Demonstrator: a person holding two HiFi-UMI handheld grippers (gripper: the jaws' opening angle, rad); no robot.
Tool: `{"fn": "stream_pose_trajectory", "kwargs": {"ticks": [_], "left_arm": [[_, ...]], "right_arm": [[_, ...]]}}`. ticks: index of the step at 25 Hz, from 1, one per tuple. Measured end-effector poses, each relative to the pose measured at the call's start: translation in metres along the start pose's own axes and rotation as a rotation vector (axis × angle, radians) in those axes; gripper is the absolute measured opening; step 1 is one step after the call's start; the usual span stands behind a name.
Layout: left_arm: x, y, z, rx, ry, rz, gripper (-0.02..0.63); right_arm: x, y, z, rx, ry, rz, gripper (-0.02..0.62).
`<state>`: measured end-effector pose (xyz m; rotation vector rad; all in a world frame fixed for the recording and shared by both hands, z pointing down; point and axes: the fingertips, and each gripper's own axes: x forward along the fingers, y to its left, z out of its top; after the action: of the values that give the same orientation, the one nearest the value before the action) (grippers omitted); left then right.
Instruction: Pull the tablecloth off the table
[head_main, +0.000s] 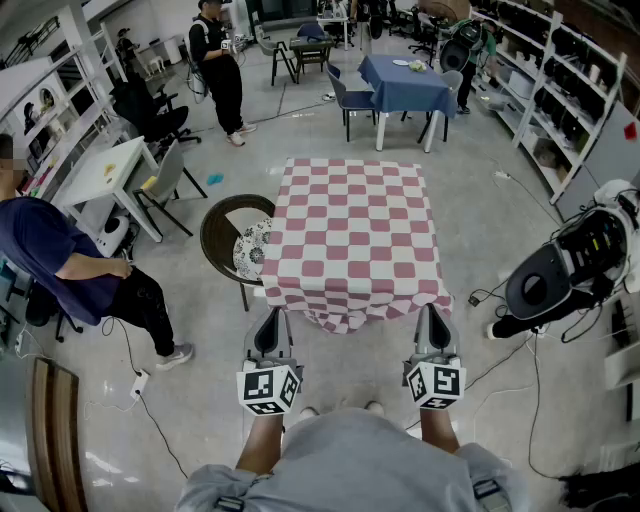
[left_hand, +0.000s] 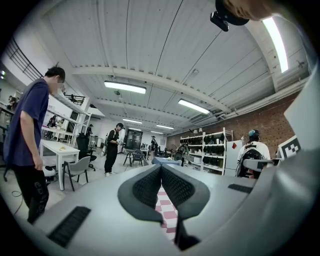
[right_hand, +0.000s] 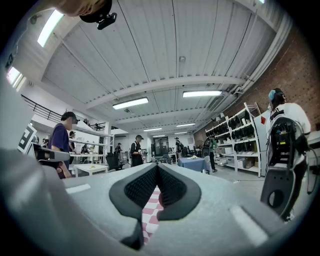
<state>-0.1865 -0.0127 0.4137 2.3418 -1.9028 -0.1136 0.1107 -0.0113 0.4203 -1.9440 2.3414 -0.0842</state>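
Note:
A red-and-white checked tablecloth (head_main: 350, 230) covers a square table in front of me, and its near hem hangs bunched. My left gripper (head_main: 270, 318) is at the cloth's near left corner, my right gripper (head_main: 431, 312) at the near right corner. In the left gripper view the jaws of the left gripper (left_hand: 161, 172) are pressed together, with checked cloth (left_hand: 167, 215) showing in the slit below the pads. The right gripper view shows the same: the right gripper (right_hand: 157, 170) is shut, with a strip of cloth (right_hand: 149, 212) between its jaws.
A round wicker chair (head_main: 222, 238) with a patterned cushion stands against the table's left side. A person in a dark blue shirt (head_main: 50, 262) bends at far left. A black-and-white machine (head_main: 560, 275) with floor cables sits right. Beyond the table are a blue-covered table (head_main: 408, 85) and a standing person (head_main: 220, 65).

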Motion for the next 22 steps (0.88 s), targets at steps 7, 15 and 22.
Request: {"fn": "stream_pose_trajectory", "kwargs": {"ticks": [7,15,22], "left_arm": [[-0.001,-0.005,0.002,0.001,0.003,-0.003,0.006],[-0.004,-0.007,0.002,0.004,0.001,-0.005,0.006],[-0.007,-0.011,0.003,0.001,-0.009,-0.002,0.006]], "right_arm": [[-0.003,-0.002,0.004,-0.001,0.003,-0.001,0.003],[-0.007,-0.004,0.003,0.008,-0.002,-0.021,0.003],[-0.012,-0.01,0.005,0.014,-0.021,-0.05,0.003]]}}
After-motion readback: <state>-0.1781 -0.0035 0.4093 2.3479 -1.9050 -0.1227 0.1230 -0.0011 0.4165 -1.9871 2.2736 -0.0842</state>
